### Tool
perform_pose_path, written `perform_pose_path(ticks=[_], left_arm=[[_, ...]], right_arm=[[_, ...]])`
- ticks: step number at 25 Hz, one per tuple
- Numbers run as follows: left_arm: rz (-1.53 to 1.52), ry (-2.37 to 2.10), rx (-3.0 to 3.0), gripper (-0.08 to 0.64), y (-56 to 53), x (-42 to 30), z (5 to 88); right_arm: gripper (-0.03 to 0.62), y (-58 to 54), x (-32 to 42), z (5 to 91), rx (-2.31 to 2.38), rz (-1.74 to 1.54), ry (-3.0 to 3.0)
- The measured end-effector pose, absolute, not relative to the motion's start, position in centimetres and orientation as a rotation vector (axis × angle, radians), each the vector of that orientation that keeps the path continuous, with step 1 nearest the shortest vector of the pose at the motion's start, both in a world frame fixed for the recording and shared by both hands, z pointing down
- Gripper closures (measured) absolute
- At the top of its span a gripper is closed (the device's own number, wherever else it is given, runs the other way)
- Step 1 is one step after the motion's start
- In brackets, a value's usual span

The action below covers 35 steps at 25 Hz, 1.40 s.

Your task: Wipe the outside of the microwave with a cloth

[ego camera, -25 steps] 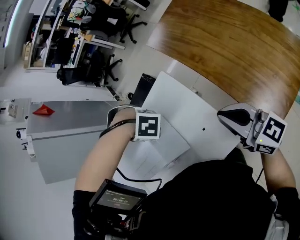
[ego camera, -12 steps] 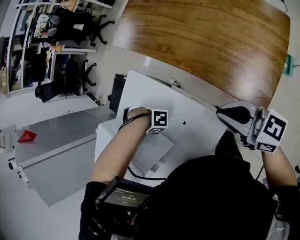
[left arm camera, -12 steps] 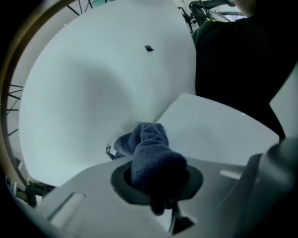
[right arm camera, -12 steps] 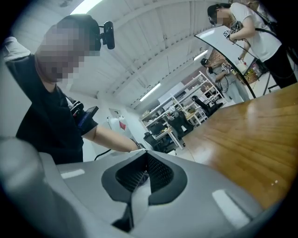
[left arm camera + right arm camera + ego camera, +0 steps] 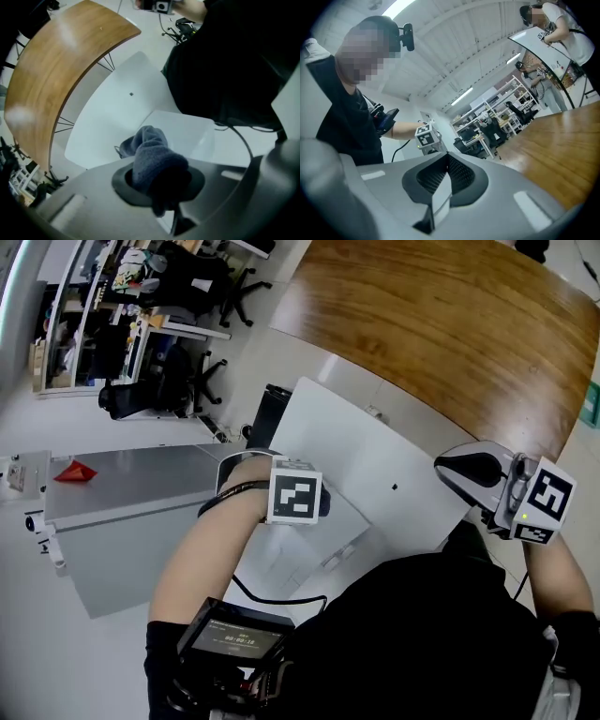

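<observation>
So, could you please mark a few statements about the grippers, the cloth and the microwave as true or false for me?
1. The left gripper is shut on a grey-blue cloth. True.
2. The right gripper holds a second cloth. False: its jaws are together with nothing between them.
3. The cloth hangs over the white microwave. True.
4. The table beyond the microwave is glass. False: it is wooden.
5. The red object lies on the microwave. False: it lies on the grey cabinet off to the left.
</observation>
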State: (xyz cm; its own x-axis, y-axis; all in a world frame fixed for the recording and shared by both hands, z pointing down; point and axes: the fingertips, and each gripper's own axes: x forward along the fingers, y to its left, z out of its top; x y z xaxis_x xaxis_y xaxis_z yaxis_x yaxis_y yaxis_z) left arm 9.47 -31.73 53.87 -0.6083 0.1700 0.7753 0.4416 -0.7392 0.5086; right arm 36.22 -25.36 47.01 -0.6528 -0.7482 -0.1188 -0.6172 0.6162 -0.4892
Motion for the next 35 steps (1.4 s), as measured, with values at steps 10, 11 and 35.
perform_pose_path(ticks=[10, 11, 35], left_arm=[[-2.582, -1.166, -1.106, 0.509, -30.2, 5.8, 59.1], [-2.596, -1.183, -1.059, 0.509, -30.1, 5.6, 61.2], [-2.399, -1.272, -1.163, 0.506, -26.4, 7.4, 51.9]], right_arm=[[0.588, -27.6, 34.1, 47.2, -1.053, -0.588, 2.562], [0.588, -27.4, 34.5, 48.1, -1.073, -0.61, 2.552], [0.588, -27.7, 31.7, 44.4, -0.946, -0.527, 2.59]])
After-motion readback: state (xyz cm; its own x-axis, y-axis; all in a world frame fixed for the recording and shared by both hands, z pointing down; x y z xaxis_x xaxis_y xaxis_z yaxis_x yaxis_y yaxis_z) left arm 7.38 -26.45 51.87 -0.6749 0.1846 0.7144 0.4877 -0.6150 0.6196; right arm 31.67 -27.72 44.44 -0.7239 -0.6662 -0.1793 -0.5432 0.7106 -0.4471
